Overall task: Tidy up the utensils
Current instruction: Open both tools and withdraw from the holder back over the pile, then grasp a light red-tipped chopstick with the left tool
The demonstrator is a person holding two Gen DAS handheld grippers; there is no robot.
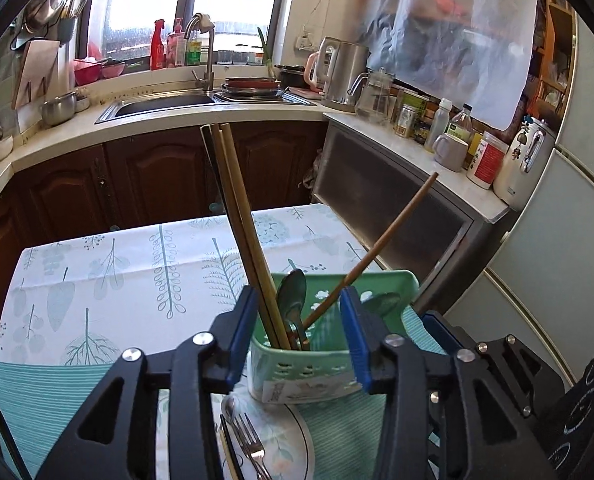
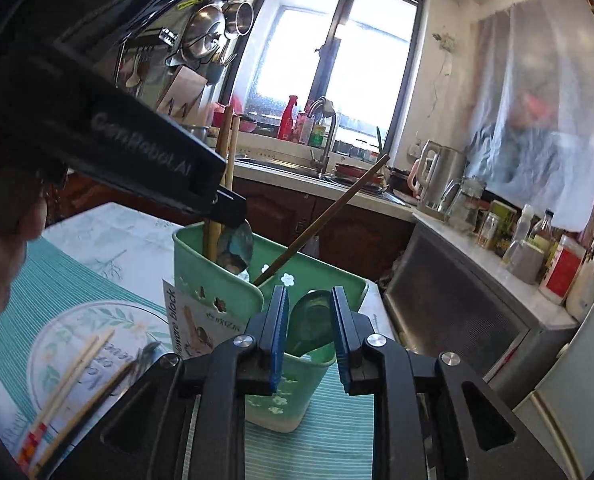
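A green plastic utensil holder (image 1: 297,376) (image 2: 213,276) stands on the table. It holds chopsticks (image 1: 237,216), a single brown chopstick (image 1: 377,252) (image 2: 321,220) and spoons (image 1: 293,300) (image 2: 237,248). My left gripper (image 1: 301,320) is open, its blue pads on either side of the holder's near compartment. My right gripper (image 2: 309,320) is open around the bowl of a green spoon (image 2: 313,320) that stands in the holder's right compartment; the jaws do not touch it. A plate (image 1: 293,440) (image 2: 57,332) below holds a fork (image 1: 249,440) and loose chopsticks (image 2: 73,364).
The table has a leaf-print cloth (image 1: 117,272) and a teal mat (image 2: 313,440). Behind are a counter with sink (image 1: 161,104), kettle (image 1: 345,76), jars and bottles (image 1: 457,136). A grey cabinet (image 1: 397,208) stands close to the table's right side.
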